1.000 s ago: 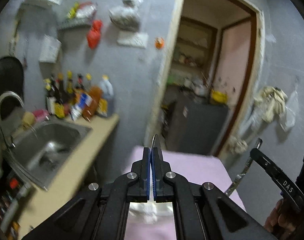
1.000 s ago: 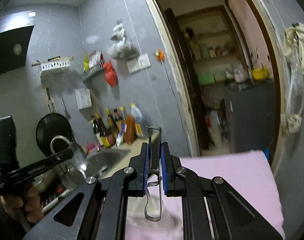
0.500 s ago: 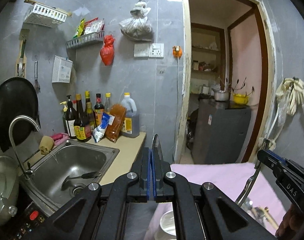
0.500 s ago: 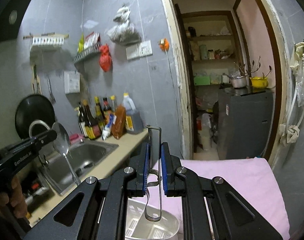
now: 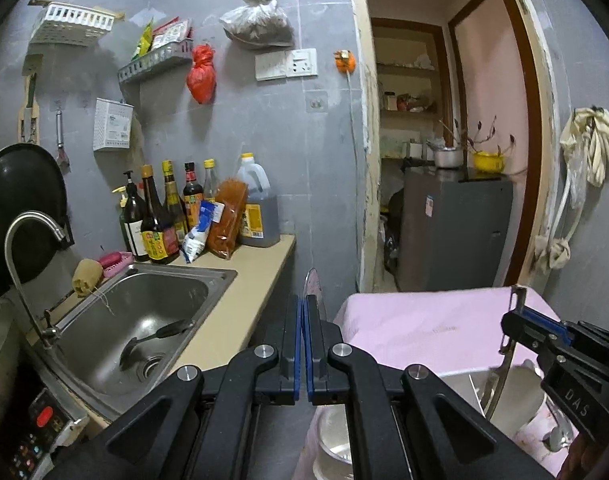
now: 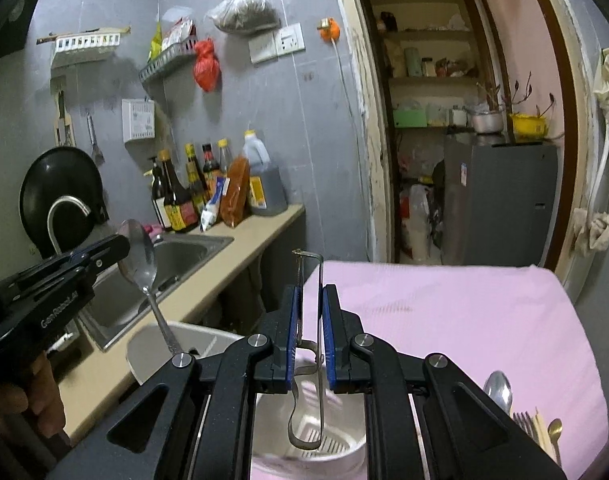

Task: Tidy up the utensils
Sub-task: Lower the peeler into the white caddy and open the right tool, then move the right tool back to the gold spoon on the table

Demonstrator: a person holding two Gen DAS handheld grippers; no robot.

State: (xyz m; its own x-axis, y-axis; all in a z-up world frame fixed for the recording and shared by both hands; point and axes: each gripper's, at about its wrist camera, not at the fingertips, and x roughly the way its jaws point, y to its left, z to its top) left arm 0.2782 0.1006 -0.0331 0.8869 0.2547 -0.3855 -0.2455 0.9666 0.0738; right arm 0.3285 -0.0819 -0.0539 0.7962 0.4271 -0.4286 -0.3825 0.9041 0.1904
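The right claw [image 6: 309, 340] is clamped on a bent strip-metal utensil [image 6: 310, 356], possibly tongs or a peeler; the close fisheye view leaves that unclear. Its looped lower end hangs just over the white slotted plastic utensil holder [image 6: 336, 454] on the pink cloth-covered worktop [image 6: 444, 312]. The left claw [image 6: 104, 254] is closed on the bowl of a long stainless steel spoon [image 6: 138, 254], whose handle slants down toward the holder's near-left compartment [image 6: 164, 344]. The step in hand looks like dropping both pieces into the holder. Next, each piece needs lining up over a free slot, then a short descent before letting go. The two claws are near each other over the same holder, so they could crowd one another, and the spoon's handle is close to the rim. To the right a second spoon, a fork and a gold-coloured utensil [image 6: 554, 432] lie waiting on the cloth. Farther off are a steel sink [image 5: 144, 312], sauce bottles [image 5: 164, 216] and an open doorway [image 5: 444, 160].
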